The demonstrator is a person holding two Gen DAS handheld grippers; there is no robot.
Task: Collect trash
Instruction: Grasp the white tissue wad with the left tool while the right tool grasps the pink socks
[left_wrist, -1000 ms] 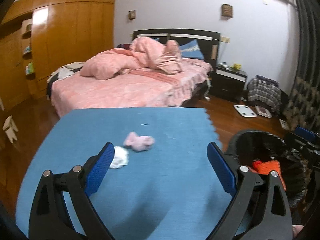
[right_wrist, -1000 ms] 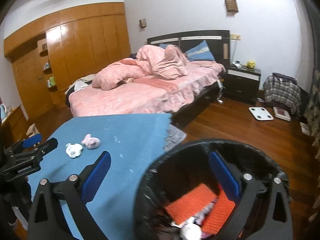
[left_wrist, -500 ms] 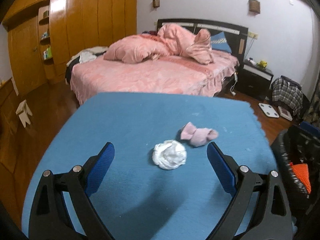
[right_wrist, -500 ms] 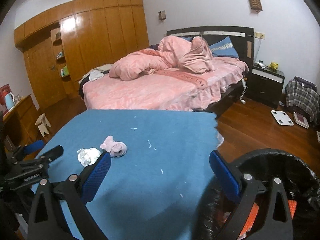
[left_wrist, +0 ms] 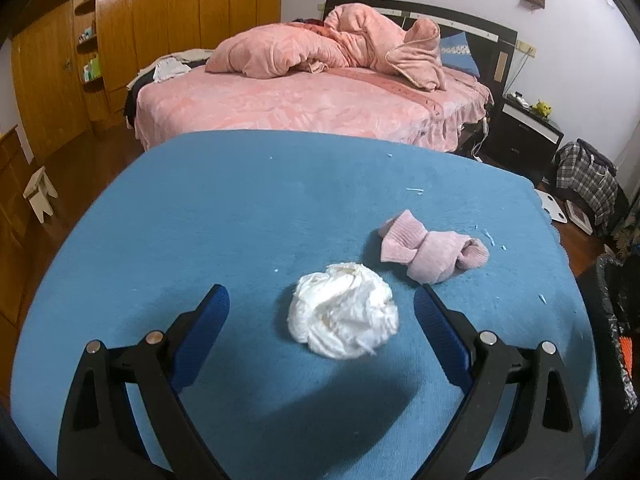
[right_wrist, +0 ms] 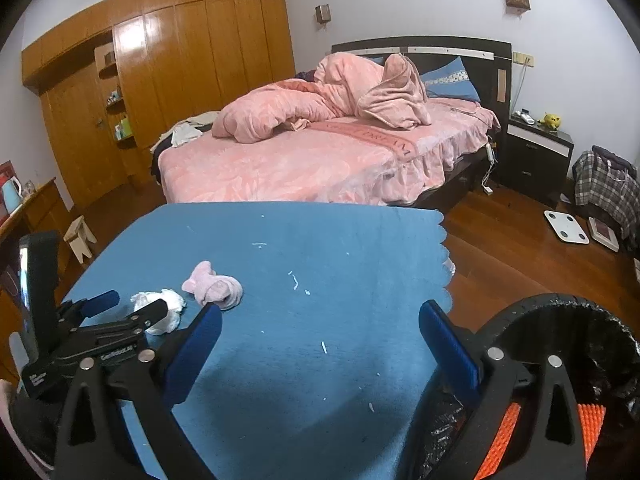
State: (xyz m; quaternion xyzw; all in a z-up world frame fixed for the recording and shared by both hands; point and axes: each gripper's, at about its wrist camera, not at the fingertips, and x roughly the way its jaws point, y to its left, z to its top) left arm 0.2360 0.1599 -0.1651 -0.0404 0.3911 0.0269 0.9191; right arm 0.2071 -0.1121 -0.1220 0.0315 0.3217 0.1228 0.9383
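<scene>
Left claw spread wide, low over the blue desk, holding nothing. White crumpled tissue wad sits on the desk between its fingers, nearer the right one; can't tell from here if either finger touches it. Just beyond and right of the wad: pink rolled sock, close to it but apart. A few tiny pale scraps scattered on the blue surface.

From my right camera: left claw straddles the wad at far left, sock just beside it. Right claw also spread, empty, hanging over the desk's near right part, well apart from both items.

Far right, off the desk edge: black trash bin with a black liner. Inside I see something orange and ribbed, partly hidden behind my right finger; the rest of the contents I can't make out.
</scene>
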